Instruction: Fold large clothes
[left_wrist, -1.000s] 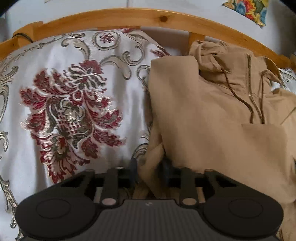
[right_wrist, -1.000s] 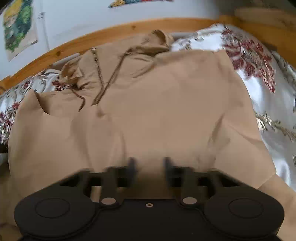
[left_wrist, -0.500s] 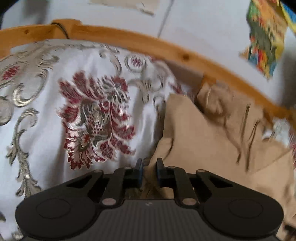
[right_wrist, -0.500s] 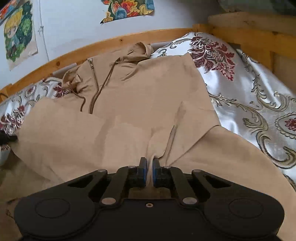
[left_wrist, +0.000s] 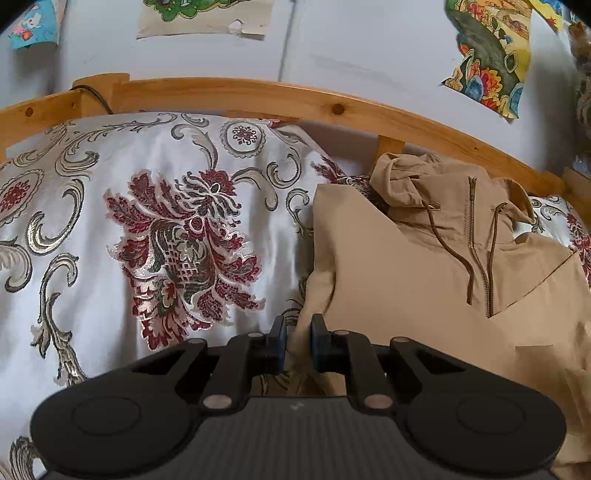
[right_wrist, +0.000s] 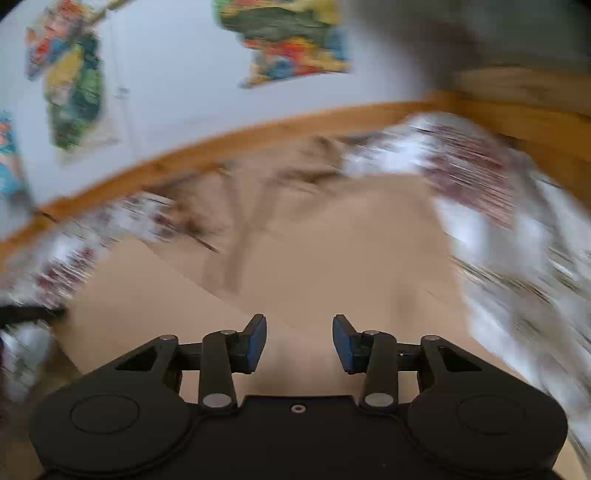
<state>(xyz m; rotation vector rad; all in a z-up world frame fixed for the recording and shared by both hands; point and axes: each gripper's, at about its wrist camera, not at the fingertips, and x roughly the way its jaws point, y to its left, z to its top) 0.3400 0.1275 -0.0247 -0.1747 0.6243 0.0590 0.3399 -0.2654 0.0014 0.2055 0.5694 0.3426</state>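
A tan hooded jacket (left_wrist: 424, 280) with a brass zipper lies on a white bedspread with red flowers (left_wrist: 177, 243). Its left side is folded over onto the body. My left gripper (left_wrist: 297, 341) is shut on the jacket's left edge, with tan fabric pinched between the pads. In the right wrist view, which is blurred by motion, the jacket (right_wrist: 314, 266) fills the middle. My right gripper (right_wrist: 298, 341) is open and empty just above the tan fabric.
A wooden bed rail (left_wrist: 332, 107) curves along the far side, with a white wall and colourful posters (left_wrist: 487, 55) behind it. A black cable (left_wrist: 96, 98) hangs at the rail's left corner. Bedspread shows on both sides of the jacket.
My right gripper has opened and let go of the jacket fold, and is moving fast. My left gripper stays shut on the jacket edge and has tilted upward.
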